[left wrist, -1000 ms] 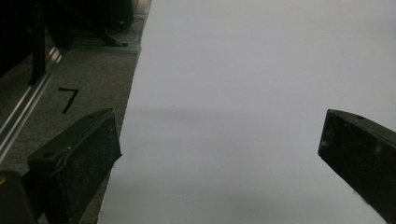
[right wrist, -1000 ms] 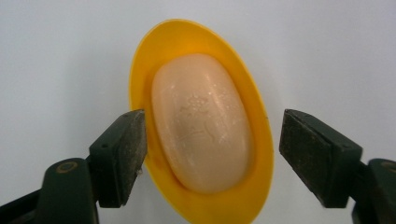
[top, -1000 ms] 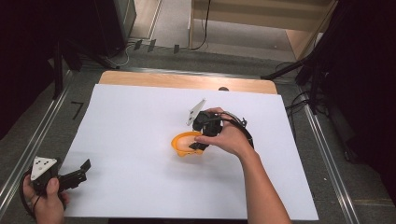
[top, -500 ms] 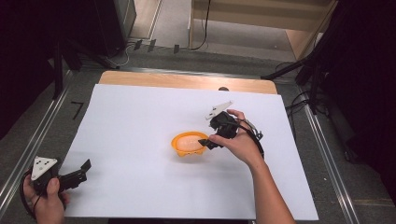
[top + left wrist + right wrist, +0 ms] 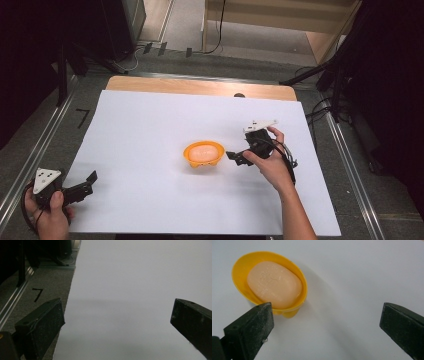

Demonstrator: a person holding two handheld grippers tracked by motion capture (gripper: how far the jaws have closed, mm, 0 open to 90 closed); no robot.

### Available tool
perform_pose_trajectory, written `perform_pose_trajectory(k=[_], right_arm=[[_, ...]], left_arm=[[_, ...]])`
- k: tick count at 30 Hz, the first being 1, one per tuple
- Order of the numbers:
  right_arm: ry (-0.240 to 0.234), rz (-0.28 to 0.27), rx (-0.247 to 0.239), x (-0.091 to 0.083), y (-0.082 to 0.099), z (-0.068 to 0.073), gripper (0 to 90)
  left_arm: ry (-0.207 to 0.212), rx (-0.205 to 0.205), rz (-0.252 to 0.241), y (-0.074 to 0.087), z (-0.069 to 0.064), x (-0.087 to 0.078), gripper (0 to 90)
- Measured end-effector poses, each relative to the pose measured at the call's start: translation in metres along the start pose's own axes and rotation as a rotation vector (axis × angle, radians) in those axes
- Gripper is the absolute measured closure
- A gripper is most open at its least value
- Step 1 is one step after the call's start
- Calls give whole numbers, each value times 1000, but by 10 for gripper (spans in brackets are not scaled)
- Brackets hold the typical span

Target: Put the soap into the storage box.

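The right gripper (image 5: 235,157), a black two-jaw tool held in the person's right hand (image 5: 272,162), lay low over the white sheet with its jaws spread wide and nothing between them. The jaws had just been opening. In the right gripper view, only bare white paper lay between the two black jaws, and the tip of one jaw sat just in front of the near rim of a yellow oval plastic dish (image 5: 240,262). A pale peach bar of soap (image 5: 274,283), rounded and smooth, lay flat inside that dish.

In the high view, the yellow dish (image 5: 189,159) with the soap (image 5: 203,152) sat near the middle of the white paper sheet (image 5: 150,125), just to the left of the right gripper's tips and not touching them. A black cable trailed from the gripper across the back of the hand.

The left gripper (image 5: 86,182), held in the person's left hand (image 5: 50,212), rested at the near left corner of the sheet, well apart from the dish. Its jaws also stood wide apart and empty, with plain white paper between them in the left gripper view. A grey three-cornered plate topped it.

The sheet covered a wooden tabletop (image 5: 200,87), whose bare far edge showed beyond the paper.
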State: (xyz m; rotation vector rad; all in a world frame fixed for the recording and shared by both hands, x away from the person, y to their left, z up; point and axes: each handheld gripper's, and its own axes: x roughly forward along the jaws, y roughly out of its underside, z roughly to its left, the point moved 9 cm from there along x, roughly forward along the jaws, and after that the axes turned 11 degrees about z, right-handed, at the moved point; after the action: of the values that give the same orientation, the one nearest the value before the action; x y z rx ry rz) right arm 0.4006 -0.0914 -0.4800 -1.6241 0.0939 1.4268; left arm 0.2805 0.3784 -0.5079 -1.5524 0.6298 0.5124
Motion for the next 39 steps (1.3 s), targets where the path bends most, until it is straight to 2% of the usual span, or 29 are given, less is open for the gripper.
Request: perform_pose_trajectory(k=[5,11,19,22,30,34,39], right_arm=[[24,-42,34,-8,15,-6,0],[35,-60,67,-15,34,-10,0],[65,-107,116,-26,59,-22,0],[74,-116,142,-29,69,-26,0],[100,-133,156,-39,96,-31,0],[138,-119,182,-45,113,-38,0],[159,-137,205,-55,132,-42,0]], left_arm=[[-3,1,-1,0,0,0,0],[-5,5,-4,0,0,0,0],[-12,7,0,0,-1,0,0],[-13,9,-1,0,0,0,0],[-12,8,-1,0,0,0,0],[-11,8,0,0,0,0,0],[-19,10,0,0,0,0,0]])
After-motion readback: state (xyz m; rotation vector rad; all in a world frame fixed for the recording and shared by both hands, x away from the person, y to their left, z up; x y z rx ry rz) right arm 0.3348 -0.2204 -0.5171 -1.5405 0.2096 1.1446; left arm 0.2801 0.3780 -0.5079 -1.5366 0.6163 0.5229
